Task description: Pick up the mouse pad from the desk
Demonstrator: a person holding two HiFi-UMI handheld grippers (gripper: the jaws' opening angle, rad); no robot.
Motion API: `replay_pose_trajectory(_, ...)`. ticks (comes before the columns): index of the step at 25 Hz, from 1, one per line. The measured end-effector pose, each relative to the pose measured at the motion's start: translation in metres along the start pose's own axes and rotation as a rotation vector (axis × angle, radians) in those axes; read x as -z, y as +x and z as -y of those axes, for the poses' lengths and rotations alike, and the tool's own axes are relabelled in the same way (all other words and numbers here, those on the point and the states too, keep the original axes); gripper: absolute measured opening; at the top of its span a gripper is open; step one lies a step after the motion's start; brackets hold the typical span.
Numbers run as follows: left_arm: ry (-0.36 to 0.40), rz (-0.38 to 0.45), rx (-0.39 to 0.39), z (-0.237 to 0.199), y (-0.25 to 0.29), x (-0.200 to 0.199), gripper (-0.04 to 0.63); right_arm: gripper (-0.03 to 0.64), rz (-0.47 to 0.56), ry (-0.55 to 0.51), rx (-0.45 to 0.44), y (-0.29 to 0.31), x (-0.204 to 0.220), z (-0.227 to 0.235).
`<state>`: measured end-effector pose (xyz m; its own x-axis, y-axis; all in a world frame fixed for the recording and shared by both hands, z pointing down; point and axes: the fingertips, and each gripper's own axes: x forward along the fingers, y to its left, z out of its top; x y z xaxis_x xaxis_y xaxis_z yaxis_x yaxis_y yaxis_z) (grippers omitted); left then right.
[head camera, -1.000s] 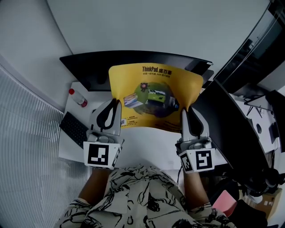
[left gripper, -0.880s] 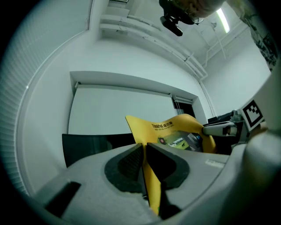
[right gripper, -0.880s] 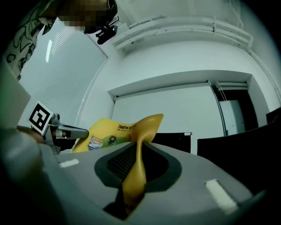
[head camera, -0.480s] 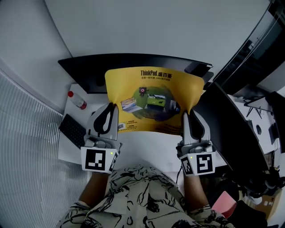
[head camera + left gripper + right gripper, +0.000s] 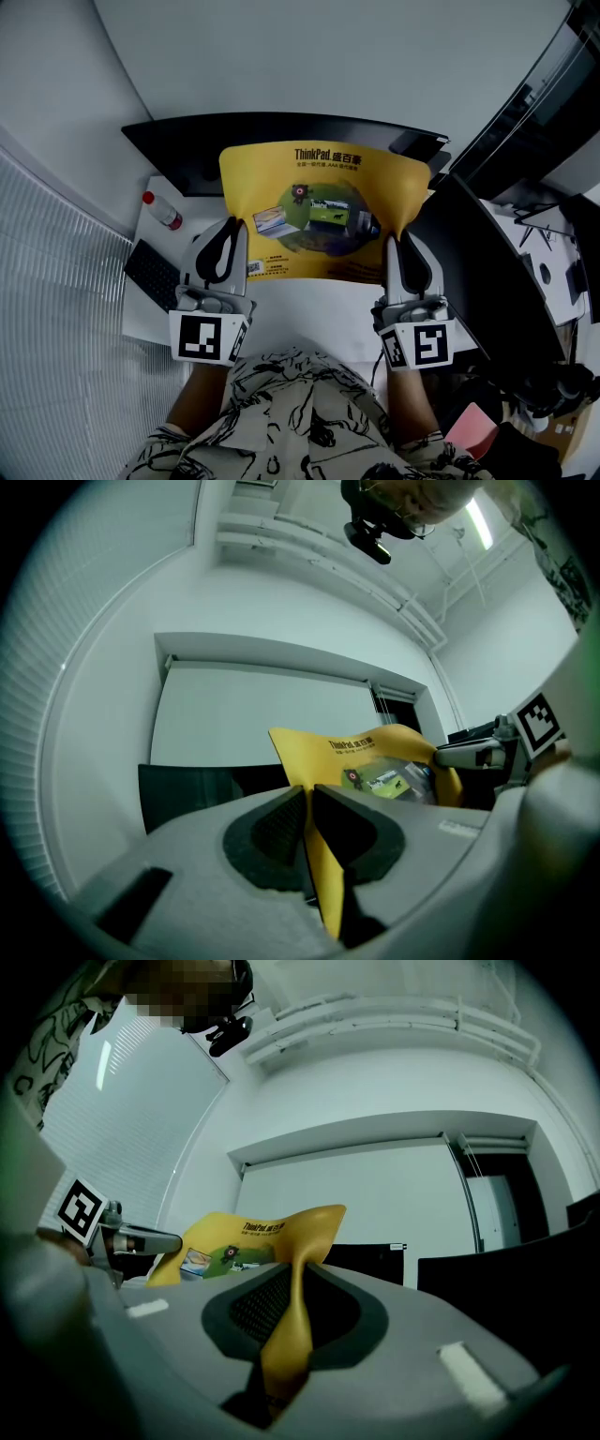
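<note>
The yellow mouse pad (image 5: 323, 211), printed with ThinkPad lettering and a green picture, hangs in the air above the white desk (image 5: 309, 305), stretched between both grippers. My left gripper (image 5: 236, 221) is shut on its left edge, and my right gripper (image 5: 386, 234) is shut on its right edge. In the left gripper view the yellow sheet (image 5: 323, 855) runs between the dark pads (image 5: 272, 829) and spreads away toward the right gripper. In the right gripper view the pad's edge (image 5: 291, 1330) is pinched between the pads and bends upward.
A black monitor (image 5: 281, 136) stands behind the pad. A second dark screen (image 5: 487, 272) sits at the right. A black keyboard (image 5: 155, 272) and a red-capped bottle (image 5: 164, 212) lie at the desk's left. Clutter fills the lower right.
Both grippers have lifted the mouse pad slightly higher and further from me over the first half second. Since then they have held nearly still.
</note>
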<state>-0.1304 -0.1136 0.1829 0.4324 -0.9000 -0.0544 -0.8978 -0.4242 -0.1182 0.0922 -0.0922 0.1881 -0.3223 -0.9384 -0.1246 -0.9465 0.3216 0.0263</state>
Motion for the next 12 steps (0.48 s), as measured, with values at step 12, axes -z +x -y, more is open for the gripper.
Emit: replay_pose_trajectory(12, -0.001, -0.005, 0.000, 0.0002, 0.0004, 0.0021, 0.041, 0.063, -0.006, -0.008, 0.005, 0.0001, 0.0019, 0.0004)
